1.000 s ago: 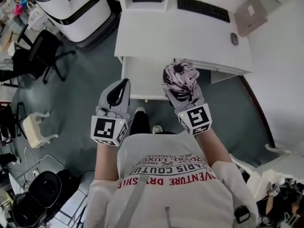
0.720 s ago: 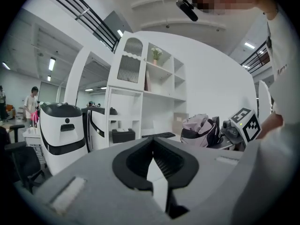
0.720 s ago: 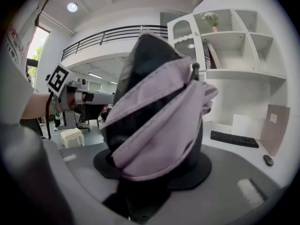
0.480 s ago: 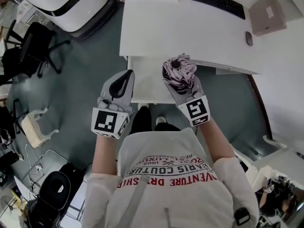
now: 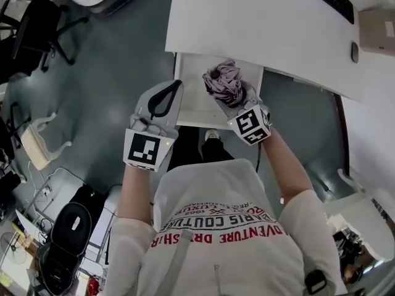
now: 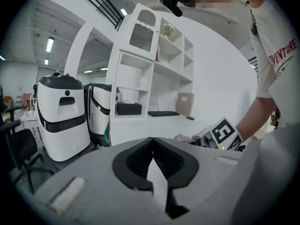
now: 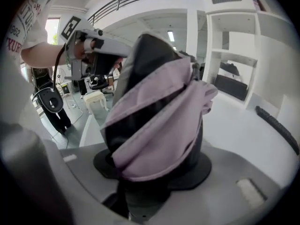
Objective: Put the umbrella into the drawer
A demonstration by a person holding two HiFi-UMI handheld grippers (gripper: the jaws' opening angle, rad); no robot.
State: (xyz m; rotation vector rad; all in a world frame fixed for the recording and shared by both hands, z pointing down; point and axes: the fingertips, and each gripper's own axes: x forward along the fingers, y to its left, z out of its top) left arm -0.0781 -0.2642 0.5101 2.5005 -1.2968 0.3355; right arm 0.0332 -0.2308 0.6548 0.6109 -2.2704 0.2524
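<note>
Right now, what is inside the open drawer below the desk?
The drawer's visible white bottom looks bare. The folded umbrella, clamped in the right gripper, covers its right part, so anything under it cannot be seen.

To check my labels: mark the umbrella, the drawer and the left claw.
umbrella (image 5: 223, 82), head view, pink folded fabric.
drawer (image 5: 192, 103), head view, bare white floor.
left claw (image 5: 178, 85), head view, closed tips.

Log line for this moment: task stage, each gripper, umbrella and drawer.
stage: placing, not released | right gripper: shut on folded lilac-and-black fabric umbrella | left gripper: shut, empty | white desk drawer: open, umbrella over it
</note>
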